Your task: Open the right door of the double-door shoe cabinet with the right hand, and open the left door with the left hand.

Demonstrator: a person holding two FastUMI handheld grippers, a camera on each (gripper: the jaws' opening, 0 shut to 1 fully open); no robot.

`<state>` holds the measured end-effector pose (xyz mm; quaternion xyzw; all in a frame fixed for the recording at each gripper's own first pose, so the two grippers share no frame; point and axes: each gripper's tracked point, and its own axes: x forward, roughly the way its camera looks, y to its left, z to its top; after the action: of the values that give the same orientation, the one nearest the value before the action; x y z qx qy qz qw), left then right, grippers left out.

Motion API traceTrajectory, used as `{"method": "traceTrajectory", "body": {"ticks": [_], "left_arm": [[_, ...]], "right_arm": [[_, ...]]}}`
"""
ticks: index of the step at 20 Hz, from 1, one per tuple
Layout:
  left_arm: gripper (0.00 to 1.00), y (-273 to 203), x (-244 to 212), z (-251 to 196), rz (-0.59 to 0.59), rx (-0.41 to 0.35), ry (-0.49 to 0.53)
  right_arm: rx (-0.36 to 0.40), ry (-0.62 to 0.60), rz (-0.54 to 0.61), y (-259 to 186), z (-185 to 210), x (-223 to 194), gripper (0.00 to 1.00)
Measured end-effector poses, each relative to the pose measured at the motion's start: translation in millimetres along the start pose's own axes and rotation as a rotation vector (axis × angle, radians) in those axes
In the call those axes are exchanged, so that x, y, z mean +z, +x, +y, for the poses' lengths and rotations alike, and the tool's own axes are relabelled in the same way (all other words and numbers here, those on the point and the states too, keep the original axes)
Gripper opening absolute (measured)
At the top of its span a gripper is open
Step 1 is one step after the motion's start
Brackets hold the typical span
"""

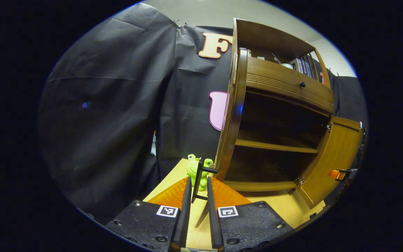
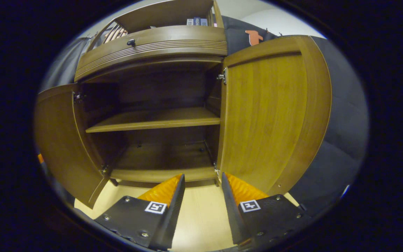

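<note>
The wooden shoe cabinet (image 1: 275, 140) (image 2: 152, 119) has both doors swung wide, showing bare shelves. In the left gripper view the left door (image 1: 231, 115) is seen edge-on, and its thin dark handle (image 1: 197, 182) stands between my left gripper's (image 1: 199, 179) fingers. They sit a narrow gap apart, with space showing beside the bar. The right door (image 1: 338, 157) (image 2: 268, 115) hangs open. My right gripper (image 2: 201, 179) is open, nothing between its fingers, low before the cabinet's bottom shelf; it also shows near the right door's edge (image 1: 339, 174). The left door (image 2: 61, 140) stands out at that view's left.
A green frog toy (image 1: 196, 167) sits on the light wooden table (image 1: 173, 176) (image 2: 198, 217) just beyond the left handle. Above the doors is a drawer with a dark knob (image 1: 302, 84) (image 2: 131, 42), and books (image 1: 303, 64) stand on the top shelf. Black cloth walls surround the booth.
</note>
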<state>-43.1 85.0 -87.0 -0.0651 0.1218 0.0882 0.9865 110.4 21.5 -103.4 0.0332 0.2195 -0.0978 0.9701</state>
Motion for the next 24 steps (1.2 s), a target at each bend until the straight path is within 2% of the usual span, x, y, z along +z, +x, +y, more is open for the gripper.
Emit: {"method": "traceTrajectory", "body": {"ticks": [6,7,8,10,11,12,13,14,16,17,20,22,24], "left_arm": [[0.19,-19,48,-23,-0.116,-0.015,0.025],[0.27,-23,58,-28,-0.139,-0.022,0.022],[0.19,-24,68,-35,-0.163,-0.032,0.021],[0.19,-27,87,-50,-0.210,-0.057,0.040],[0.35,-27,92,-56,-0.225,-0.066,0.062],[0.19,-26,97,-63,-0.238,-0.078,0.083],[0.19,-24,100,-71,-0.246,-0.096,0.102],[0.27,-23,102,-80,-0.254,-0.114,0.117],[0.31,-15,103,-97,-0.255,-0.152,0.139],[0.27,-11,101,-105,-0.253,-0.172,0.139],[0.27,0,98,-129,-0.245,-0.235,0.109],[0.27,8,93,-140,-0.233,-0.258,0.124],[0.27,18,89,-156,-0.228,-0.285,0.154]], "right_arm": [[0.010,-0.006,-0.027,11,-5,13,0.62],[0.012,-0.006,-0.034,13,-5,15,0.62],[0.015,-0.008,-0.043,15,-3,19,0.62],[0.022,-0.012,-0.064,18,-1,27,0.62],[0.028,-0.012,-0.074,19,1,32,0.59],[0.034,-0.009,-0.084,20,4,36,0.62],[0.042,-0.004,-0.096,20,7,41,0.59],[0.050,0.001,-0.109,21,10,47,0.62],[0.063,0.012,-0.140,21,17,59,0.62],[0.068,0.017,-0.156,20,20,65,0.62],[0.081,0.019,-0.194,14,28,78,0.65],[0.076,0.004,-0.227,6,27,90,0.58],[0.068,-0.011,-0.258,-3,25,100,0.58]]}}
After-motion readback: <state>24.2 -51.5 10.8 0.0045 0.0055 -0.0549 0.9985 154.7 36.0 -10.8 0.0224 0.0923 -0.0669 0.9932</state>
